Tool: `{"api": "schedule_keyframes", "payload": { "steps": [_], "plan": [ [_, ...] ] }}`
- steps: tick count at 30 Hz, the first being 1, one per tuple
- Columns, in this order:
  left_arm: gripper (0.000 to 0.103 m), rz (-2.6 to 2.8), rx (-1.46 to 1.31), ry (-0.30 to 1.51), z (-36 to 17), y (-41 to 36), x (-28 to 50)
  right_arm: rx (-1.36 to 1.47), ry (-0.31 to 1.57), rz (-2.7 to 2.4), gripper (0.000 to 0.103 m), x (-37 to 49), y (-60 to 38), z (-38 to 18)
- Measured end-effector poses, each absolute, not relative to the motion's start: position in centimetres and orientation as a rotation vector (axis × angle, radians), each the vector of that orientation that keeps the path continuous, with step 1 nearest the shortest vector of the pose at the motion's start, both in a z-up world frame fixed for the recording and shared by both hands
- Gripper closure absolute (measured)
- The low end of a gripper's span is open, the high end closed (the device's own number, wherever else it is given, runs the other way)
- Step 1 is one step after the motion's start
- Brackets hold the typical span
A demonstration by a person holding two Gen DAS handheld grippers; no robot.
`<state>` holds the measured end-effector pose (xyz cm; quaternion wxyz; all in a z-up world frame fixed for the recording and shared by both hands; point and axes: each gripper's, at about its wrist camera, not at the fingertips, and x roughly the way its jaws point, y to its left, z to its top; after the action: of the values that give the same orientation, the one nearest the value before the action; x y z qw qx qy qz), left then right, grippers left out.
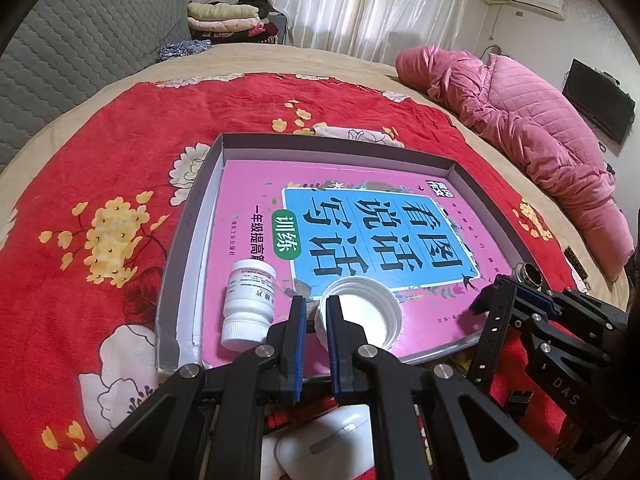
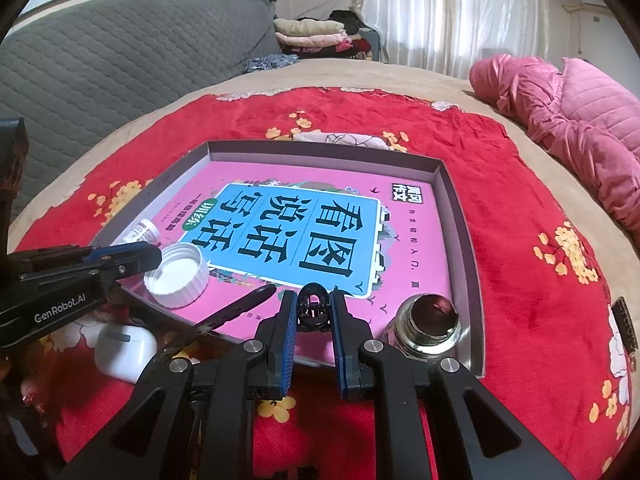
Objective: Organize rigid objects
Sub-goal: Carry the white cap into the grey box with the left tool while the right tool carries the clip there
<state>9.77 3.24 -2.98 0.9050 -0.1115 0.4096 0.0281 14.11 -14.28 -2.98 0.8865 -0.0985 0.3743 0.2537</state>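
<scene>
The shallow box [image 2: 460, 208] is lying on the bed, holding a pink book [image 2: 404, 240]. The right tool [image 2: 314, 312] is clamping a black hair clip [image 2: 315, 307] over the book's near edge. The left tool [image 1: 316, 316] is gripping the white cap [image 1: 372, 312] by its left rim.

Glossy paper book [image 2: 304, 216], ribbed plastic cap [image 2: 178, 276]

You have a red blanket [image 1: 120, 128] with yellow and white flowers under a grey tray [image 2: 460, 216]. The book [image 1: 360, 216] in it is pink with a blue panel and black characters. The bottle [image 1: 248, 304], cap [image 1: 360, 316] and earbud case [image 2: 124, 350] are white, the clip [image 2: 314, 310] black, the quilt [image 1: 540, 128] pink.
</scene>
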Motion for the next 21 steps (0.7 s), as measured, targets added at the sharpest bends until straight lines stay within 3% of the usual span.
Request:
{"api": "schedule_keyframes", "payload": {
  "steps": [21],
  "plan": [
    [0.093, 0.056, -0.231, 0.847, -3.0, 3.3, 9.8, -0.23, 0.945, 0.506, 0.086, 15.9, -13.3, -2.7]
  ]
}}
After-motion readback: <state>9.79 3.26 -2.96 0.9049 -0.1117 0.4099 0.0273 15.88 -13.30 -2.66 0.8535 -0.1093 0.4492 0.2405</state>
